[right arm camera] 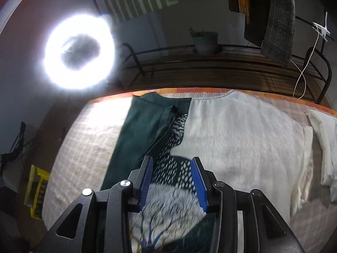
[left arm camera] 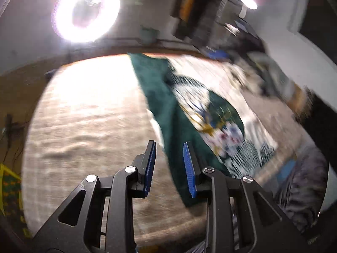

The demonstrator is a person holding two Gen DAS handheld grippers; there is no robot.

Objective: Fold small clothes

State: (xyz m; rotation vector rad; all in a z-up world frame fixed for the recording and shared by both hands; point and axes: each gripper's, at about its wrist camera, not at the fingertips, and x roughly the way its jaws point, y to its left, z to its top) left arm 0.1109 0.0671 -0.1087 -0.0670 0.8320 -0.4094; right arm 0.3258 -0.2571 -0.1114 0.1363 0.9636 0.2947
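Observation:
A dark green garment (left arm camera: pixel 160 105) with a white, blue and gold print (left arm camera: pixel 219 118) lies flat on a checked beige cover (left arm camera: pixel 88 116); this view is blurred. My left gripper (left arm camera: pixel 169 145) hangs open above the garment's green edge, with nothing between its blue pads. In the right wrist view the same garment (right arm camera: pixel 139 135) shows a green strip folded lengthwise at its left and a white fluffy side (right arm camera: pixel 242 137) turned up at its right. My right gripper (right arm camera: pixel 171 160) stands open over the spotted print (right arm camera: pixel 170 168), not pressing on it.
A bright ring light (right arm camera: pixel 79 51) glares at the upper left. Behind the surface's far edge stands a dark rack (right arm camera: pixel 210 69) with a plant pot (right arm camera: pixel 205 41) and hanging clothes (right arm camera: pixel 278 19). Folded white cloths (right arm camera: pixel 324 147) lie at right. A yellow crate (right arm camera: pixel 36 191) sits low left.

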